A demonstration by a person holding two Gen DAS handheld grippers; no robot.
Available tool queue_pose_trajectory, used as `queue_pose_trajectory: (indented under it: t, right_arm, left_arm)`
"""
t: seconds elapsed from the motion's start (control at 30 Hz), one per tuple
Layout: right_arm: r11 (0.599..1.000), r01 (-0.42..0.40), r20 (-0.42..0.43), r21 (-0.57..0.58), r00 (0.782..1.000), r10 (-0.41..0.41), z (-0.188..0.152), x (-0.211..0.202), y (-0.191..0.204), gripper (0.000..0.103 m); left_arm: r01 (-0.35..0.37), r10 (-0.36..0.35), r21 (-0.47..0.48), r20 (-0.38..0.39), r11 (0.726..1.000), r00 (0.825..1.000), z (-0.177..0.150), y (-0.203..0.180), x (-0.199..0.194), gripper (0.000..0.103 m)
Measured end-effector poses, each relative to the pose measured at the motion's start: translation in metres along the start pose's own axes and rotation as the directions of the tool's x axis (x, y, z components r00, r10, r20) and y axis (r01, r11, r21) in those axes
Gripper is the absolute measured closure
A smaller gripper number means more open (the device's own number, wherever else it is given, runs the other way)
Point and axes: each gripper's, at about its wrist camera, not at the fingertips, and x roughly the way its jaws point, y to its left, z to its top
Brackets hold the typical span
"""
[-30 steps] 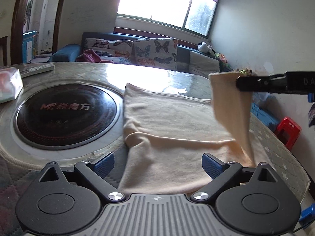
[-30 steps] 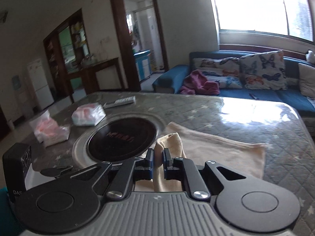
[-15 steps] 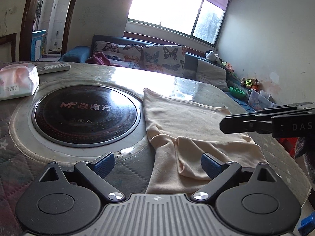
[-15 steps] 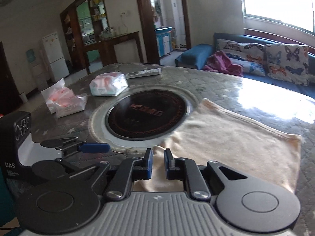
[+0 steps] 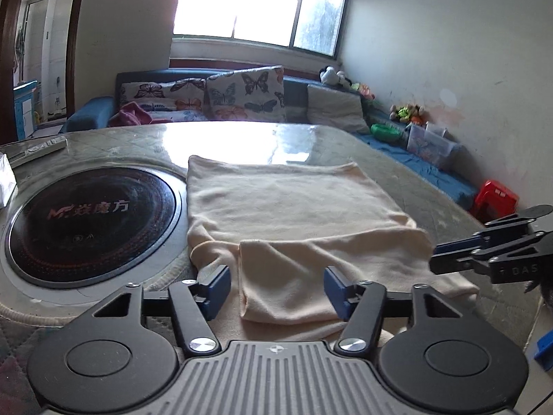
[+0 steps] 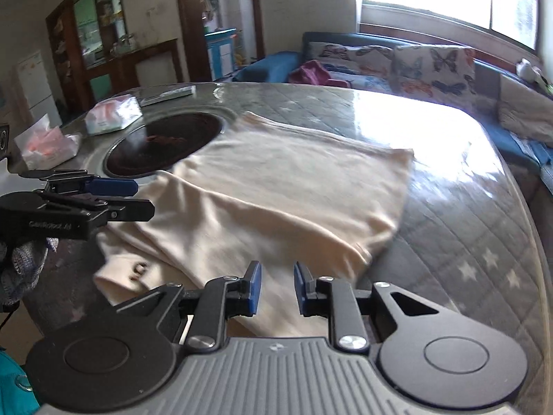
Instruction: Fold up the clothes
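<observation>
Your cream garment (image 5: pixel 293 207) lies flat on the counter (image 5: pixel 397 159), just right of the round black hob (image 5: pixel 90 214) as the left wrist view shows it, with its far edge square toward the sofa and its near end bunched and doubled over toward you. A narrow flap (image 5: pixel 290 276), probably a sleeve, has been laid back across that near end, and it sits directly between the blue pads of your left tool (image 5: pixel 276 288). Those jaws have just been closing, yet they stand about half open with the pads clear of the cloth on both sides, so this tool holds nothing. Your right tool (image 6: pixel 276 288) hovers over the near right part of the garment; its jaws have just been opening, they show only a narrow gap, and the fabric lies under them rather than pinched between them. The garment's long axis runs away from you, from the bunched near end to the flat far hem. Both tools sit at that near end, the left over the flap and the right toward the outer corner (image 6: pixel 366 256). My guess is that the next fold carries this near edge forward along that axis, so you would want a grip at each near corner.
</observation>
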Motion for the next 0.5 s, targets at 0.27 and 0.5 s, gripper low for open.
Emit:
queue_pose_trajectory:
  t: [0.27, 0.5]
  right_arm:
    - [0.998, -0.001, 0.033, 0.062, 0.999, -0.001, -0.014, -0.001, -0.026, 0.081]
    - [0.999, -0.017, 0.104, 0.051, 0.995, 0.012, 0.006, 0.008, -0.033, 0.081]
  left_arm:
    - [-0.06, 0.061, 0.028, -0.04, 0.998, 0.997, -0.003, -0.004, 0.011, 0.068]
    - [-0.111, 0.113, 0.059, -0.033, 0.992, 0.993, -0.001, -0.006, 0.009, 0.096]
